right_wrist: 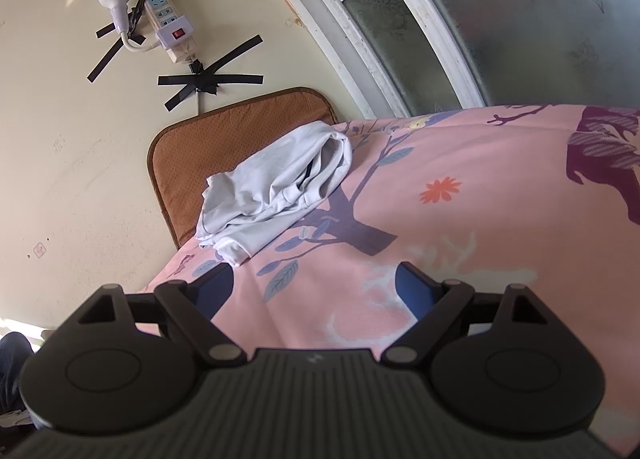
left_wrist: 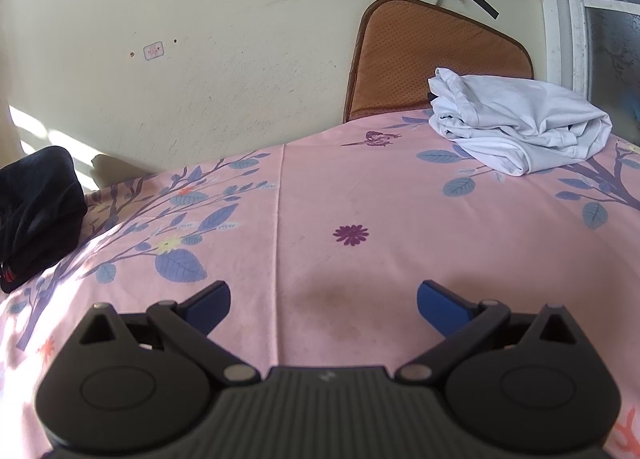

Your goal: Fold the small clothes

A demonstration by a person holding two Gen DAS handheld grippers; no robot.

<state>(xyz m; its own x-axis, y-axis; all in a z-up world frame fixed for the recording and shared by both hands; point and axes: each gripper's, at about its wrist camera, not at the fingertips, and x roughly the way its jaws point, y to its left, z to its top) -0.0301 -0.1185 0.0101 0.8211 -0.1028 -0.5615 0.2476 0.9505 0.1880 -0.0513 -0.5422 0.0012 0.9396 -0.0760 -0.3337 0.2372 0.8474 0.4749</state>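
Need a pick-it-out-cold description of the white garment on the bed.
Start at the pink floral bedsheet and follow it to the far edge, where a brown cushion leans against the wall. The white garment lies crumpled just in front of that cushion. It is the only pale cloth; the other bundle, the black garment, sits at the opposite end.

The right tongs (right_wrist: 314, 289) hang spread and empty over the pink bedsheet (right_wrist: 460, 259); a crumpled white garment (right_wrist: 276, 187) lies ahead.
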